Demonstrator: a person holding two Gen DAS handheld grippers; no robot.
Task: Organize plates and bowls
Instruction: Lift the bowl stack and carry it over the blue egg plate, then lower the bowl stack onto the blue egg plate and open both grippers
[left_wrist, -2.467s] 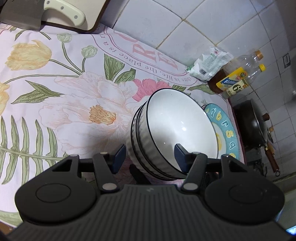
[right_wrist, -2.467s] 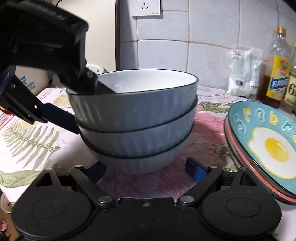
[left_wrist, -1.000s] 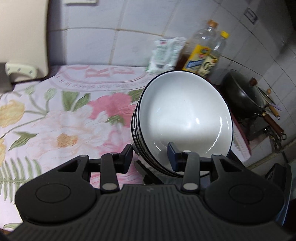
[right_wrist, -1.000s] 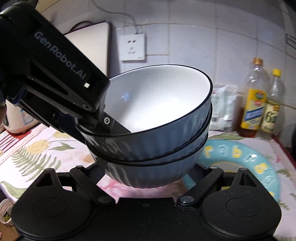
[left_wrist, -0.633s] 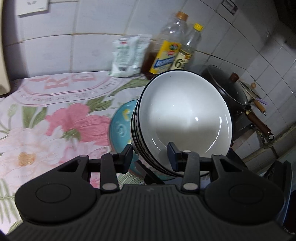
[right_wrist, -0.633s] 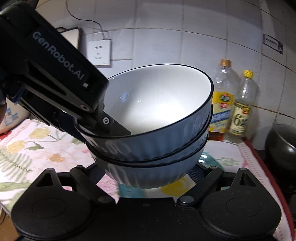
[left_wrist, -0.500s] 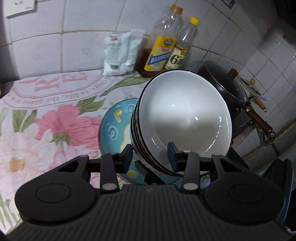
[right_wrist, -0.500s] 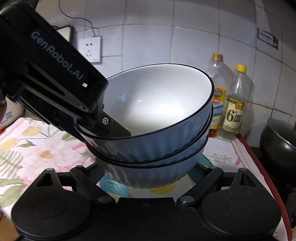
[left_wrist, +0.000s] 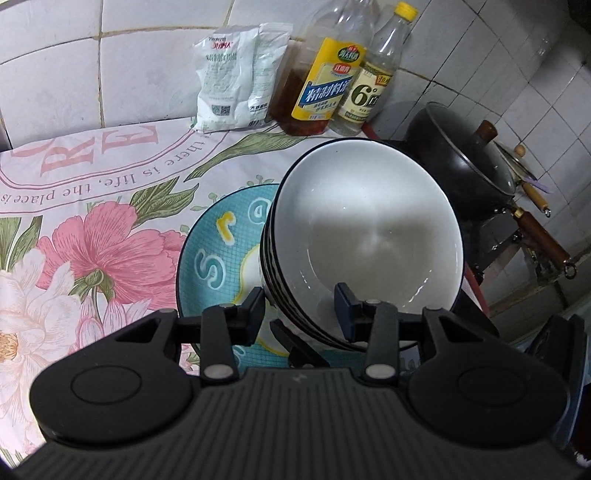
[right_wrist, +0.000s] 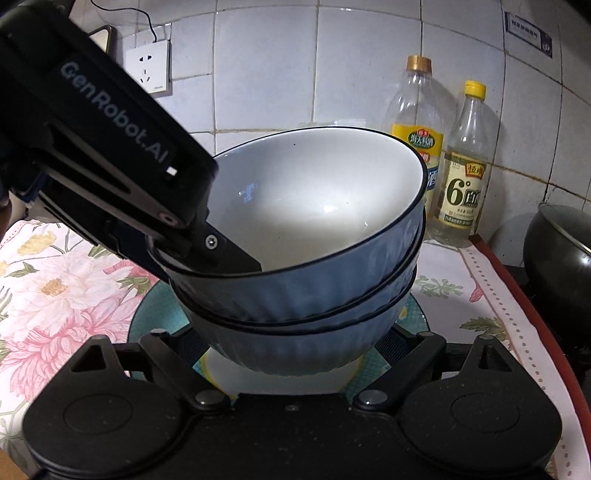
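The left hand-held gripper (left_wrist: 299, 308) pinches the rim of the bowls (left_wrist: 369, 236) at 6 o'clock, above the plate (left_wrist: 218, 243). The right hand-held gripper (right_wrist: 293, 345) straddles the bottom bowl, fingertips hidden, so I cannot tell its grip. Bottles (right_wrist: 463, 166) stand at 2 o'clock; only the left view shows the bag (left_wrist: 236, 77) and wok (left_wrist: 461, 173).

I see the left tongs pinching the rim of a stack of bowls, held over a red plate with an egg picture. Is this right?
Not quite: the plate under the stack of bowls is teal blue with yellow letters, not red, as the left wrist view shows. The left tongs do pinch the stack's rim, one finger inside and one outside.
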